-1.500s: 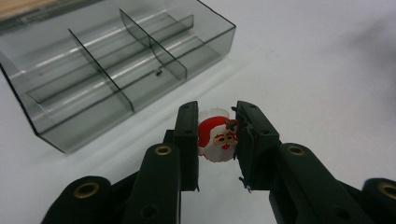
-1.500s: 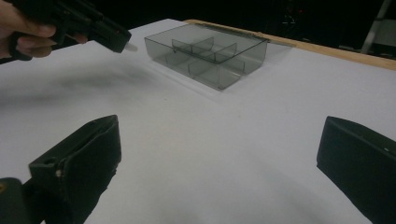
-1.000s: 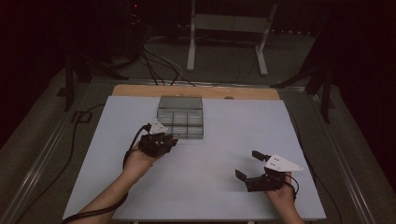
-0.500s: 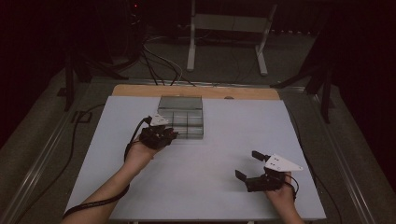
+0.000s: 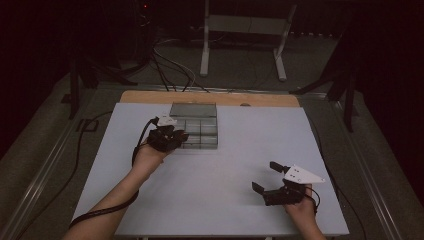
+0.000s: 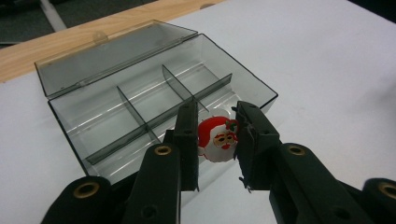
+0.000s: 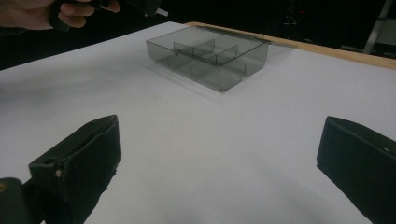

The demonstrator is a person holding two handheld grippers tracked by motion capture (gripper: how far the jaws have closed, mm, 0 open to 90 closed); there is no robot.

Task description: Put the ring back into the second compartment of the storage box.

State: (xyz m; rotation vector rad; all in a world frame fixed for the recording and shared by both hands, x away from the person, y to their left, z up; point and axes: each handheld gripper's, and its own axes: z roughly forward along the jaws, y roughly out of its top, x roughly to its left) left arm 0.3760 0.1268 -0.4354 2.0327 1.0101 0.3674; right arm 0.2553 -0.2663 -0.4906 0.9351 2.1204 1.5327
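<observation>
A clear grey compartment box with its lid open lies at the back middle of the white table; I also see the box and the box in the gripper views. My left gripper is shut on a small round Santa-face charm and holds it above the box's near compartments. In the high view my left gripper hovers at the box's left front corner. My right gripper rests low near the front right of the table, jaws wide open with nothing between them.
The white table top has a wooden strip along its far edge. Cables and a metal stand lie on the dark floor behind. A black cable trails from my left arm.
My left hand has moved forward and a little up, from the table in front of the box to over its left front corner. The right hand has stayed put.
</observation>
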